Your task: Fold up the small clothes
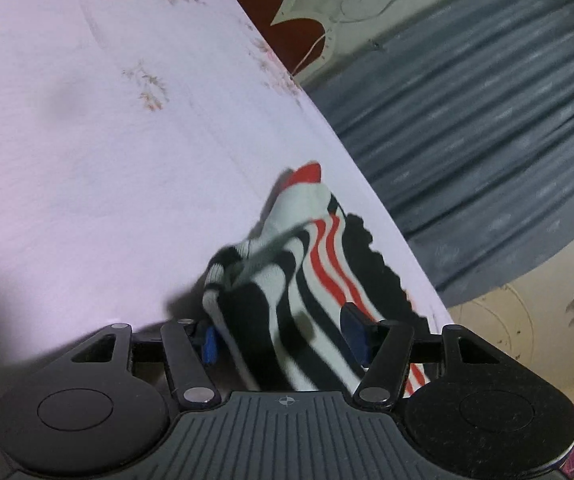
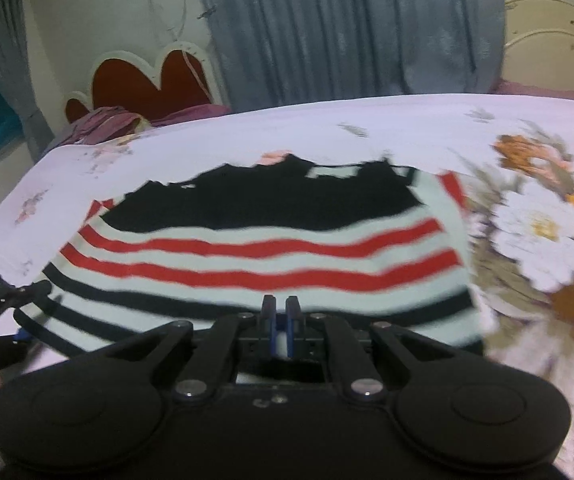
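Observation:
A small knitted garment with black, white and red stripes and a black scalloped edge lies spread on the floral bedsheet. My right gripper is shut on its near hem. In the left wrist view the same garment is bunched up between the fingers of my left gripper, whose jaws stand wide apart around the cloth without pinching it. The left gripper also shows at the left edge of the right wrist view, at the garment's left side.
The bed's pale pink sheet carries flower prints, large ones at the right. Grey curtains hang behind the bed. A red and white headboard and crumpled purple cloth are at the back left.

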Motion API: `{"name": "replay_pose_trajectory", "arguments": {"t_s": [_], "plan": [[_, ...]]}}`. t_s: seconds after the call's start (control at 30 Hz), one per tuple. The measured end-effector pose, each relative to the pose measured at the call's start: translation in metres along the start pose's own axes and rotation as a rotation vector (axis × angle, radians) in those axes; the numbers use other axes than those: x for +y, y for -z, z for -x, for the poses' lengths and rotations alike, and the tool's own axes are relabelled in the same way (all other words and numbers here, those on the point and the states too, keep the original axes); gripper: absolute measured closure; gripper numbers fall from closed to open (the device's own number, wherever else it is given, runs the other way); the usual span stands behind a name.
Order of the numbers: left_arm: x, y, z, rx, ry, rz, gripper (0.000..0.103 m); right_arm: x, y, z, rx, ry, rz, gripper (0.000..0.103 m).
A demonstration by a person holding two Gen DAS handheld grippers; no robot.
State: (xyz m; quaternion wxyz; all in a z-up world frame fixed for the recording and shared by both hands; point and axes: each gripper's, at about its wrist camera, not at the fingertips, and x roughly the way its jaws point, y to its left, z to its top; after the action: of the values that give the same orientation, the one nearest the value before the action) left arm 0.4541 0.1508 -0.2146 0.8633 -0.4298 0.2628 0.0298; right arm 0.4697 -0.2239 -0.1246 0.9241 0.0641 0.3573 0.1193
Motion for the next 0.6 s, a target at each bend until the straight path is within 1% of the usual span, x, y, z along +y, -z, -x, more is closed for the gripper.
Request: {"name": "replay_pose_trajectory", "arguments": {"t_s": [0.1,0.13,0.17,0.2,0.23,0.27,0.33,0.37,0.4,0.43,0.47,0.53,0.6], "plan": [[-0.002,-0.006,-0.012,-0.011,0.003,0.012,0.045,0.017,-0.011,-0.018,0.005,-0.026,0.017,0.099],[-0.003,-0.008,-0.015,-0.009,0.002,0.013,0.057,0.023,-0.015,-0.024,0.008,-0.031,0.025,0.099],[-0.003,-0.009,-0.019,0.005,-0.014,0.013,0.087,0.027,-0.018,-0.03,0.011,-0.036,0.03,0.099],[0.001,-0.011,-0.023,0.023,-0.002,0.057,0.087,0.03,-0.02,-0.035,0.014,-0.038,0.036,0.099],[0.007,-0.012,-0.021,0.0,0.059,0.12,0.087,0.034,-0.022,-0.039,0.016,-0.038,0.042,0.099],[0.007,-0.012,-0.017,-0.022,0.106,0.129,0.087,0.036,-0.024,-0.043,0.016,-0.042,0.045,0.099],[0.007,-0.011,-0.014,-0.029,0.133,0.117,0.087,0.04,-0.027,-0.048,0.017,-0.058,0.051,0.099],[0.013,-0.009,-0.017,-0.016,0.131,0.131,0.087,0.041,-0.026,-0.052,0.022,-0.063,0.059,0.099],[0.02,-0.008,-0.021,0.004,0.113,0.143,0.087,0.042,-0.024,-0.059,0.04,-0.046,0.073,0.099],[0.026,-0.008,-0.026,0.02,0.114,0.149,0.087,0.042,-0.021,-0.069,0.08,-0.012,0.086,0.103],[0.026,-0.008,-0.028,0.02,0.127,0.143,0.087,0.04,-0.016,-0.078,0.123,0.008,0.082,0.103],[0.02,-0.011,-0.031,0.036,0.111,0.11,0.087,0.037,-0.012,-0.079,0.111,0.005,0.075,0.103],[0.02,-0.013,-0.035,0.048,0.113,0.135,0.087,0.039,-0.011,-0.079,0.108,0.009,0.08,0.103]]}}
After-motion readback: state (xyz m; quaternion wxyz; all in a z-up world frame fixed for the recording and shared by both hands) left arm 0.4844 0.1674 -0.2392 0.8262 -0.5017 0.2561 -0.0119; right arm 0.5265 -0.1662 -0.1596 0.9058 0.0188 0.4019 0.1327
